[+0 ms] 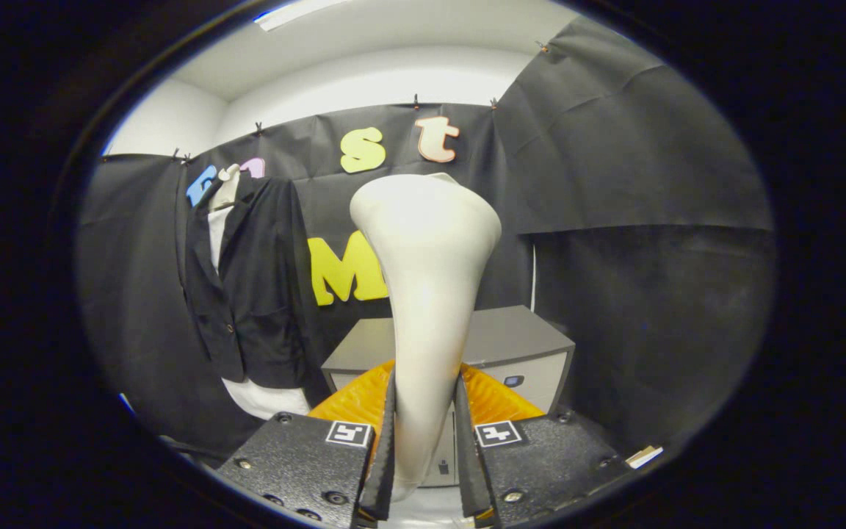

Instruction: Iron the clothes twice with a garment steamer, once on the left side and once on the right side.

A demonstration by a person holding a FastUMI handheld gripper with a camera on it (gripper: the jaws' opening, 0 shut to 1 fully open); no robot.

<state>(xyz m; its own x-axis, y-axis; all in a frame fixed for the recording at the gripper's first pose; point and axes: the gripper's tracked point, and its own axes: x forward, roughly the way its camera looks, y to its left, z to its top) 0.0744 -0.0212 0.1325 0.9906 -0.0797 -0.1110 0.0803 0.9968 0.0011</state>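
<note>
The black cloth wall (614, 184) of the booth runs across the whole background, with a white wall and ceiling above it. Against the cloth, off to the left and well beyond the fingers, hangs the black jacket (261, 294) on a hanger, worn over a white shirt (265, 400) whose collar shows at the neck and whose hem hangs out below the jacket's lower edge. The jacket hangs upright, front facing the camera, lapels open at the top and a button visible near the waist. Straight ahead, past the fingers and lower down, stands a grey cabinet (518, 345) with a flat top and a small dark mark on its front. Nearest of all is the garment steamer (427, 294), a pale, smooth body that stands upright between the fingers, narrow at the bottom and flaring to a broad rounded head above. The tongs (425, 433) are clamped on the steamer's narrow lower neck, one finger pressing each side. The steamer is well apart from the jacket
</note>
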